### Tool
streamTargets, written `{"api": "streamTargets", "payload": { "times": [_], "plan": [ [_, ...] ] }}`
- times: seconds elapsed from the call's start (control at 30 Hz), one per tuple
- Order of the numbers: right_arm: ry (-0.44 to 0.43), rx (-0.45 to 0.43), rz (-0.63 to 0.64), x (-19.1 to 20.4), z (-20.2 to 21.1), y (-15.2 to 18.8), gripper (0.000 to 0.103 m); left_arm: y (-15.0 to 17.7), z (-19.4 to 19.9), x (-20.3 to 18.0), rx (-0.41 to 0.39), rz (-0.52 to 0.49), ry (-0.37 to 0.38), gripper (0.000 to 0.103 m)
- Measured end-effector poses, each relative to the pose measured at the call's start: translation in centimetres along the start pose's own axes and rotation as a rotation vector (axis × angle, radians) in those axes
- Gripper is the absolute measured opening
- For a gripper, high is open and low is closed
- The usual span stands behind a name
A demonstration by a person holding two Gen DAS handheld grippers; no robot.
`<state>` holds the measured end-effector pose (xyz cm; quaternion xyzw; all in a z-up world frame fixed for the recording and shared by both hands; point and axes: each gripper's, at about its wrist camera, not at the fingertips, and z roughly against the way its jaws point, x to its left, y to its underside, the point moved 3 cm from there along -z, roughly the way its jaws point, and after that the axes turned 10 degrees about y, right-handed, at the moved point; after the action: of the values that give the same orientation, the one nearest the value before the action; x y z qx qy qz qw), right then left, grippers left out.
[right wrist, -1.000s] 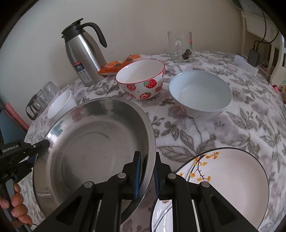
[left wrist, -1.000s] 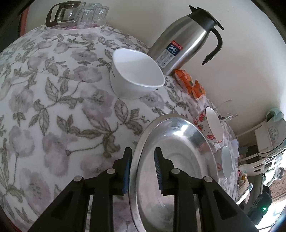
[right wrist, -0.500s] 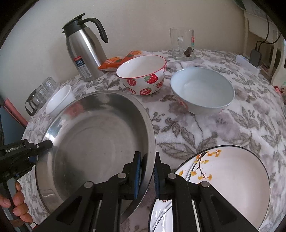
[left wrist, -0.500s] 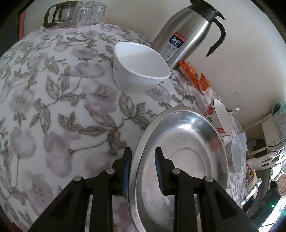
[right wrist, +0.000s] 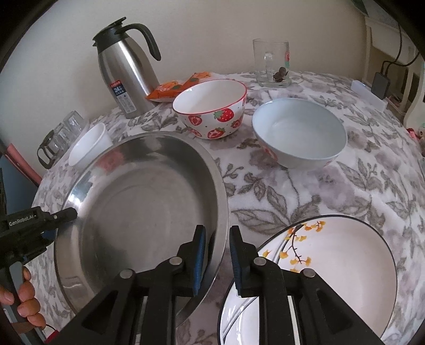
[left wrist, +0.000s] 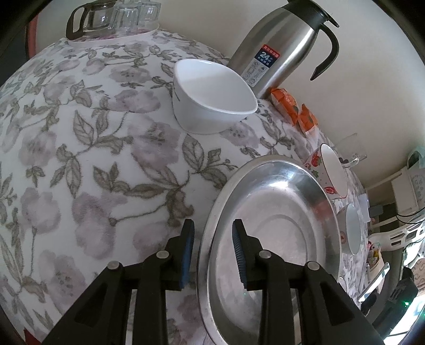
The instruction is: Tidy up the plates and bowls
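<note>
A large steel plate point(right wrist: 138, 209) lies on the flowered tablecloth, also in the left wrist view point(left wrist: 279, 233). My left gripper point(left wrist: 212, 248) straddles its left rim, jaws open with a gap on both sides. My right gripper point(right wrist: 216, 254) straddles its right rim, jaws slightly apart. A strawberry bowl point(right wrist: 212, 106), a pale blue bowl point(right wrist: 300, 135) and a small white bowl point(left wrist: 212, 100) stand behind the plate. A white plate with yellow leaves point(right wrist: 332, 270) lies at the front right.
A steel thermos jug point(right wrist: 124, 71) stands at the back by the wall, with orange snack packets point(right wrist: 178, 85) beside it. A glass mug point(right wrist: 272, 63) stands at the far back. A glass pot and glasses point(left wrist: 111, 16) stand at the table's far left edge.
Both grippers' jaws have opened slightly around the steel plate's rims. The plate has settled lower toward the tablecloth. The left wrist view has shifted a little.
</note>
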<state>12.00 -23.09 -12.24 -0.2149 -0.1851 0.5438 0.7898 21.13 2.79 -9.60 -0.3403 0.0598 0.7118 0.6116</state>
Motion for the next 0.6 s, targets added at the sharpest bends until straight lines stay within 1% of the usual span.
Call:
{"api": "streamTargets", "payload": {
  "times": [0.03, 0.07, 0.1, 0.17, 0.23, 0.3, 0.33, 0.37, 0.4, 0.43, 0.47, 0.53, 0.57, 0.6],
  "plan": [
    [-0.002, -0.002, 0.000, -0.1, 0.1, -0.1, 0.021, 0.0, 0.2, 0.0, -0.001, 0.003, -0.001, 0.038],
    [-0.002, -0.003, 0.001, -0.1, 0.3, -0.1, 0.024, 0.0, 0.4, -0.1, -0.004, 0.002, -0.002, 0.043],
    [-0.002, -0.002, 0.003, -0.1, 0.4, -0.1, 0.027, -0.1, 0.7, -0.1, -0.009, 0.001, -0.007, 0.044],
    [0.007, -0.005, 0.003, -0.2, 0.8, -0.3, 0.028, -0.2, 1.3, -0.2, -0.020, -0.005, -0.029, 0.045],
    [-0.003, -0.014, -0.008, -0.5, 1.4, -0.5, 0.028, -0.4, 2.0, -0.4, -0.036, -0.013, -0.041, 0.045],
    [-0.003, -0.023, -0.011, -0.6, 2.2, -0.8, 0.028, -0.4, 2.7, -0.7, -0.050, -0.029, -0.088, 0.049],
    [-0.001, -0.030, -0.008, -0.6, 2.6, -0.9, 0.028, -0.4, 2.8, -0.7, -0.055, -0.037, -0.112, 0.055],
    [-0.001, -0.035, -0.003, -0.5, 2.9, -0.9, 0.031, -0.4, 3.0, -0.8, -0.058, -0.045, -0.138, 0.061],
    [-0.001, -0.038, 0.004, -0.3, 3.2, -0.9, 0.046, -0.3, 3.1, -0.9, -0.055, -0.054, -0.172, 0.063],
    [0.000, -0.045, 0.012, -0.1, 3.5, -0.8, 0.055, -0.2, 3.1, -0.8, -0.047, -0.058, -0.192, 0.065],
    [-0.002, -0.054, 0.022, 0.1, 3.8, -0.8, 0.062, -0.1, 3.1, -0.8, -0.037, -0.061, -0.212, 0.066],
    [0.002, -0.058, 0.050, 0.8, 4.1, -0.6, 0.062, 0.1, 2.8, -0.5, -0.022, -0.064, -0.251, 0.066],
    [0.008, -0.059, 0.062, 1.1, 4.1, -0.5, 0.062, 0.2, 2.7, -0.4, -0.016, -0.064, -0.268, 0.069],
    [0.013, -0.059, 0.069, 1.3, 4.2, -0.4, 0.065, 0.3, 2.5, -0.3, -0.012, -0.065, -0.283, 0.071]
  ]
}}
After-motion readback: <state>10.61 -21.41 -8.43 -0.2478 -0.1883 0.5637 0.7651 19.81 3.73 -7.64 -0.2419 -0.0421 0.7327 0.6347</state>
